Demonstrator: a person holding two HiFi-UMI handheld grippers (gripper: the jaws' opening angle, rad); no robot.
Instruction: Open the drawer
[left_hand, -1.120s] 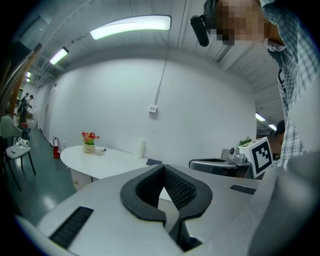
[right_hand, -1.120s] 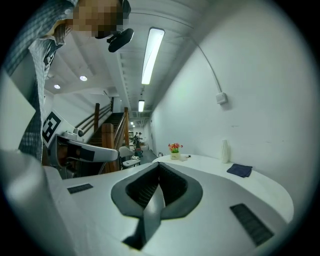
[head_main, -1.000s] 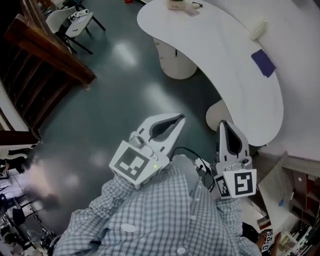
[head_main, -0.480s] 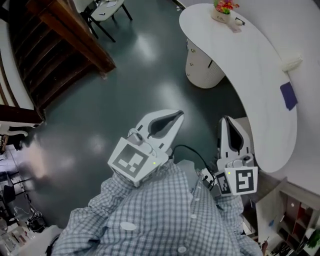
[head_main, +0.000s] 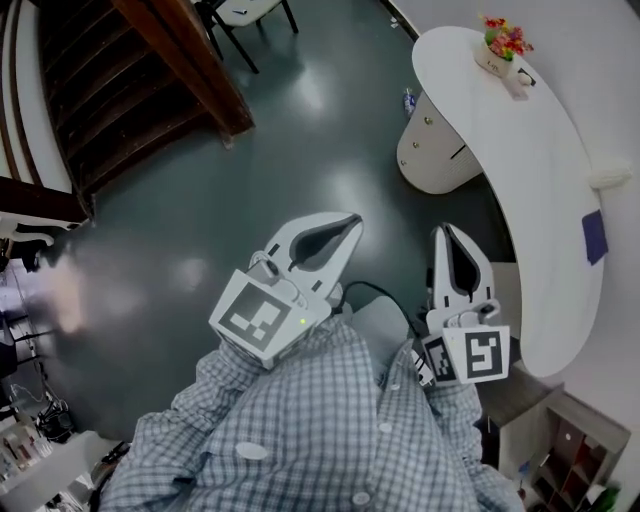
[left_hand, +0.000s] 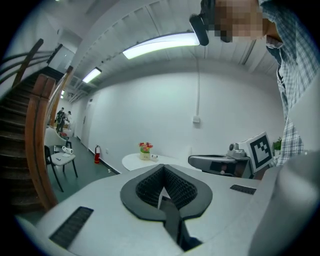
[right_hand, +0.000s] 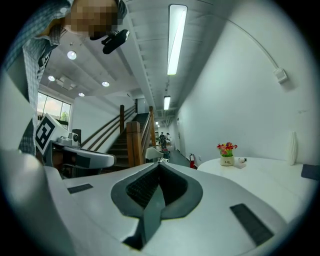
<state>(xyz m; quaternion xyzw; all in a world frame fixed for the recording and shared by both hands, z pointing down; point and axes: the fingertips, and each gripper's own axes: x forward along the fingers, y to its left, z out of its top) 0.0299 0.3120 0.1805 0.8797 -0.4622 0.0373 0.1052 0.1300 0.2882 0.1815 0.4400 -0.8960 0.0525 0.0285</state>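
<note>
Left gripper (head_main: 352, 219) and right gripper (head_main: 444, 230) jaws are pressed together, empty; the drawer (head_main: 432, 152) front apparently faces left.

No words or numbers can be read anywhere in these views. The left gripper (head_main: 352, 219) and the right gripper (head_main: 442, 230) each carry a cube with square markers, which show black-and-white block patterns rather than letters or digits. The white flower pot (right_hand: 227, 161) on the curved tabletop (head_main: 530, 150) has a small dark print on its front, too small to make out
</note>
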